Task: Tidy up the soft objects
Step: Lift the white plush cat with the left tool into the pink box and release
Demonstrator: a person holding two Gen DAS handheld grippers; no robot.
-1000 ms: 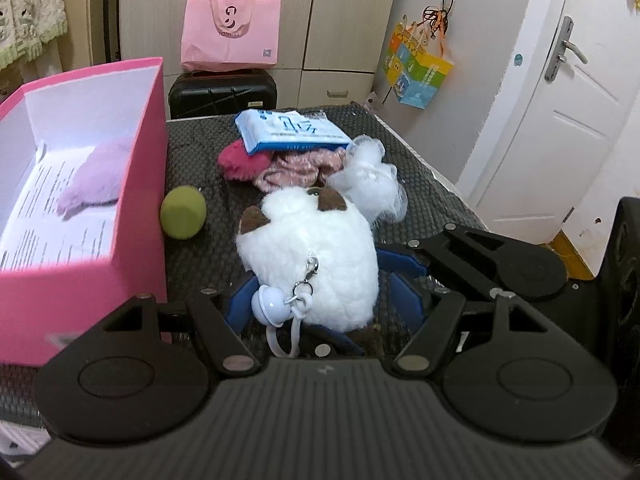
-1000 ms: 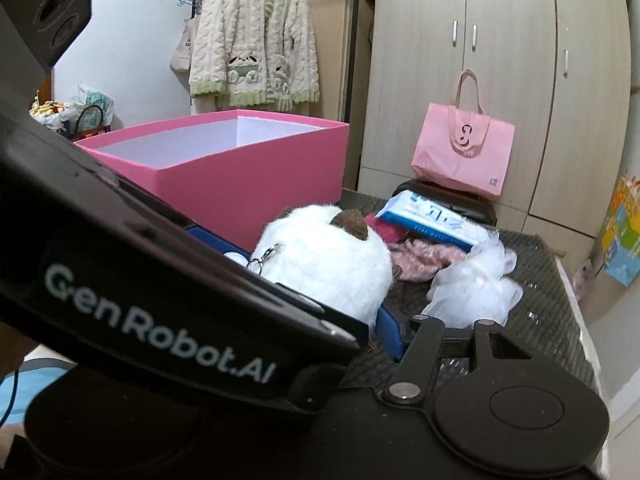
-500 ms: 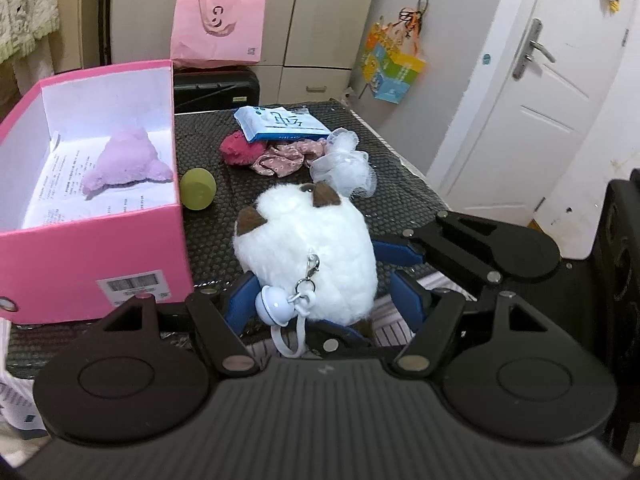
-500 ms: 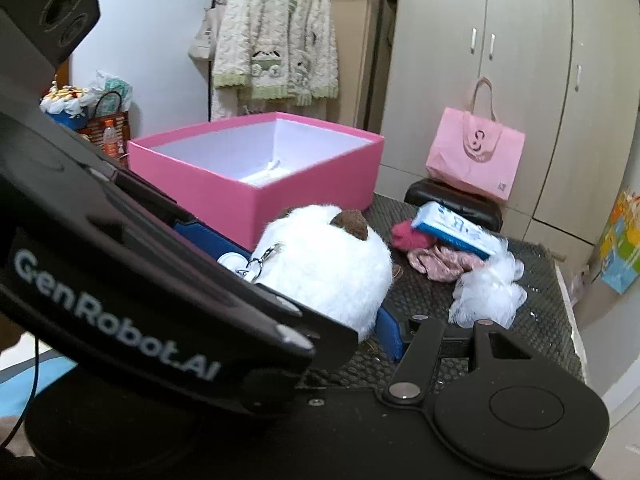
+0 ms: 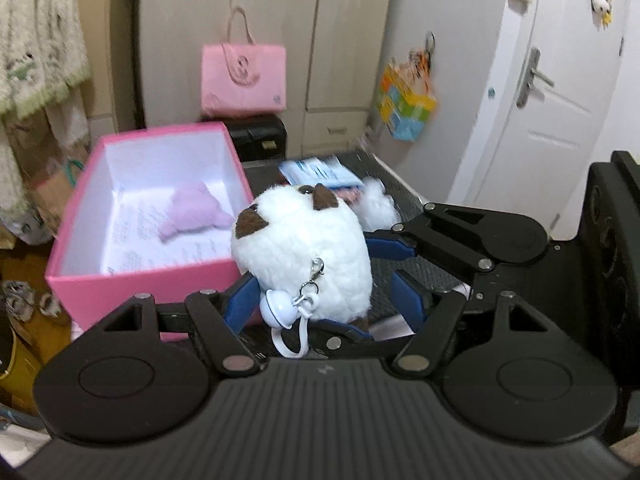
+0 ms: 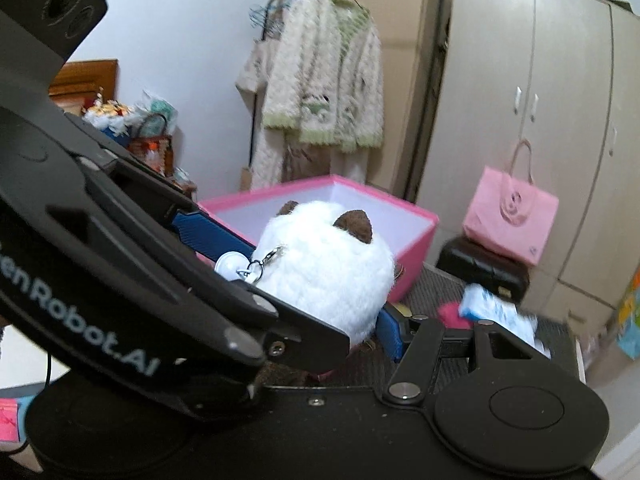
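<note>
**Both grippers clamped on white plush, lifted beside pink box**

Your left gripper [image 5: 320, 280] sits nearest in the left wrist view, its blue fingers [image 5: 240, 296] about half open and pressed into either side of the white plush toy [image 5: 304, 248]. The toy stands upright between them, brown ears up, clear of the desk [image 5: 424, 276]. A white bell charm [image 5: 276, 310] on a metal clasp hangs off the toy's near side, down between the fingers, with a white strap loop under it.

Your right gripper [image 6: 320, 288] comes in from the right of that view, also about half open. One blue finger touches the toy's right flank, the other runs under the toy's base. In the right wrist view its far blue finger [image 6: 208, 236] lies along the toy's left side by the bell, the near one at the toy's lower right edge. So you hold it with both, squeezed from crossing directions.

Just beyond and left of the toy is the open pink box [image 5: 132, 280], a lilac plush [image 5: 192, 212] lying on printed paper inside it.

Behind the toy on the desk: white fluffy piece [image 5: 376, 208], blue-white packet [image 5: 316, 172], blurred. Farther back a black case [image 5: 260, 136] with a pink tote bag [image 5: 244, 76] on top, against the wardrobe [image 5: 280, 20].
</note>
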